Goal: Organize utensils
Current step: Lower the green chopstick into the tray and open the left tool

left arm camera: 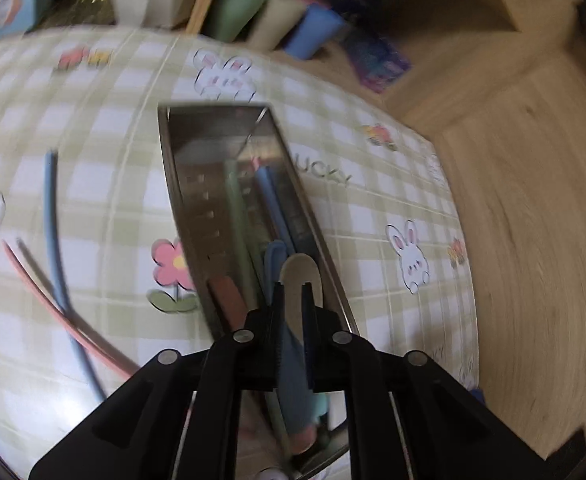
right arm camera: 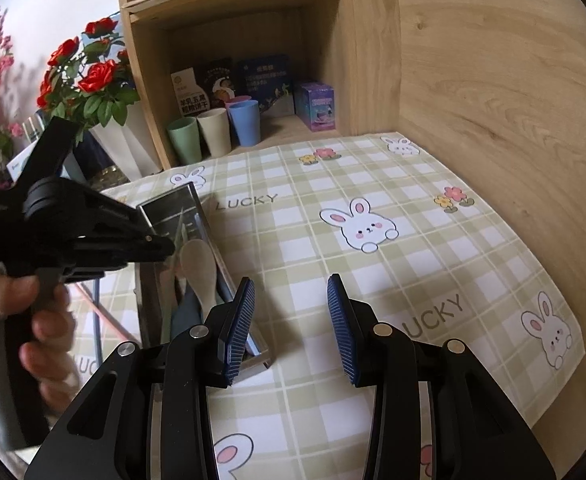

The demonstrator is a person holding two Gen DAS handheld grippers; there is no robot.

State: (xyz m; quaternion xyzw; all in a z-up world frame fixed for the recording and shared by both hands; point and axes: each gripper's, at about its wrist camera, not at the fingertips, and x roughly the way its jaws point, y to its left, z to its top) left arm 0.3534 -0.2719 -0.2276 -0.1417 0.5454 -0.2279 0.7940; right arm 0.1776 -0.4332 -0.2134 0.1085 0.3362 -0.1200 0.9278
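A steel utensil holder [left arm camera: 217, 184] stands on the checked tablecloth; it also shows in the right wrist view [right arm camera: 173, 216]. Coloured utensils stand inside it [left arm camera: 271, 204]. My left gripper [left arm camera: 293, 292] is shut on a beige spoon [left arm camera: 299, 276], held over the holder's near end; the spoon's bowl shows in the right wrist view [right arm camera: 199, 268]. Loose blue [left arm camera: 53, 216] and pink [left arm camera: 53, 300] chopsticks lie on the cloth left of the holder. My right gripper [right arm camera: 291, 288] is open and empty, just right of the holder.
A wooden shelf holds green [right arm camera: 185, 140], beige [right arm camera: 215, 132] and blue [right arm camera: 245, 122] cups and boxes [right arm camera: 317, 106]. A wooden wall [right arm camera: 493, 80] bounds the right side. Red flowers [right arm camera: 89, 80] stand at the back left.
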